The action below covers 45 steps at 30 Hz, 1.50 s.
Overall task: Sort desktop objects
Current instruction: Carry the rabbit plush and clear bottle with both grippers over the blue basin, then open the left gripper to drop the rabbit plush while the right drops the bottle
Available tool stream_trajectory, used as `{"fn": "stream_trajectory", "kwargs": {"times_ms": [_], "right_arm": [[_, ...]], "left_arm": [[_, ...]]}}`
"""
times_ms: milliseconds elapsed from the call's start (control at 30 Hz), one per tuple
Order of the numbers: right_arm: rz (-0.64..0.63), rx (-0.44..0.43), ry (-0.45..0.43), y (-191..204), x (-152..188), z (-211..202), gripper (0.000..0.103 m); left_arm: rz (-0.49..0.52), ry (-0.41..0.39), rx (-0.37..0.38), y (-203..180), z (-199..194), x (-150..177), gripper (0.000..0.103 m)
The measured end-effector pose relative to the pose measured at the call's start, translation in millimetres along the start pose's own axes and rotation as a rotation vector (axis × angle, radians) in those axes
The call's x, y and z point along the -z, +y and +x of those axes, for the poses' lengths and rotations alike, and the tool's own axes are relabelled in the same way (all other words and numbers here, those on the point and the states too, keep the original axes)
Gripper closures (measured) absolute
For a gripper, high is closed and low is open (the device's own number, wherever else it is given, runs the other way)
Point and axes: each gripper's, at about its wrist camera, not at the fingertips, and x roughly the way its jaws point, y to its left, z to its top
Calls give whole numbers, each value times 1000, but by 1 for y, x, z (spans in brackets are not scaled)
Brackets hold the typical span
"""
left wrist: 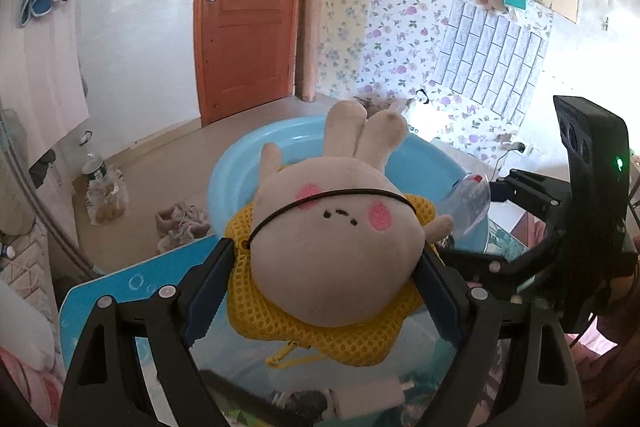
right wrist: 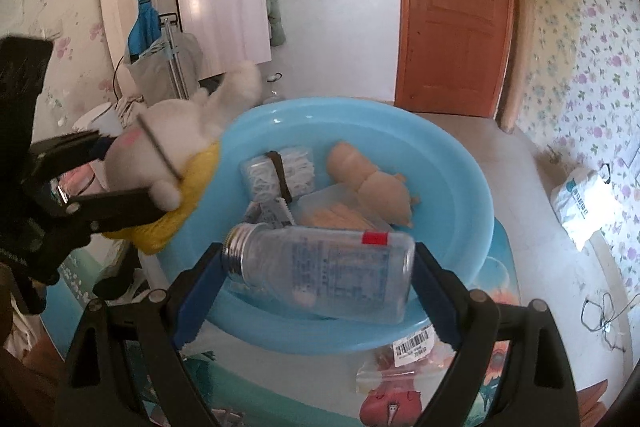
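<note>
My left gripper (left wrist: 324, 267) is shut on a beige plush rabbit (left wrist: 336, 227) with a yellow mesh collar and holds it above the table, beside the blue basin (left wrist: 232, 163). In the right wrist view the rabbit (right wrist: 168, 139) hangs at the basin's left rim (right wrist: 460, 163). My right gripper (right wrist: 320, 267) is shut on a clear plastic bottle (right wrist: 320, 263) without a cap, lying sideways over the basin's near edge. The bottle also shows in the left wrist view (left wrist: 468, 203). The basin holds a tan plush toy (right wrist: 372, 183), a packet of small items (right wrist: 280, 171) and a clear box (right wrist: 336, 215).
A clear zip bag with a barcode label (right wrist: 408, 351) and a red item (right wrist: 384, 407) lie on the patterned table in front of the basin. A white plastic bag (right wrist: 580, 203) and cables lie on the floor at right. A door (right wrist: 452, 11) stands behind.
</note>
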Motion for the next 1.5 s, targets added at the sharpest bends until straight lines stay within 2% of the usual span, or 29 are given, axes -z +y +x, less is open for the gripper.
{"fn": "stream_trajectory", "kwargs": {"times_ms": [233, 333, 600, 1067, 1200, 1233, 1367, 1500], "right_arm": [[12, -8, -18, -1, 1, -1, 12], [-6, 2, -16, 1, 2, -1, 12], [11, -11, -29, 1, 5, -9, 12], [-8, -4, -39, 20, 16, -28, 12], [9, -9, -36, 22, 24, -31, 6], [20, -11, -32, 22, 26, -32, 6], [132, -82, 81, 13, 40, -19, 6], [178, -68, 122, 10, 51, -15, 6]], "left_arm": [[23, -4, 31, -10, 10, -9, 11], [20, -26, 44, -11, 8, -15, 1], [38, -7, 35, -19, 2, -7, 1], [22, 5, 4, -26, -30, 22, 0], [15, 17, -7, -27, -38, 35, 0], [13, 22, -11, -27, -40, 39, 0], [10, 31, -17, -28, -45, 48, 0], [3, 37, -16, -28, -49, 56, 0]]}}
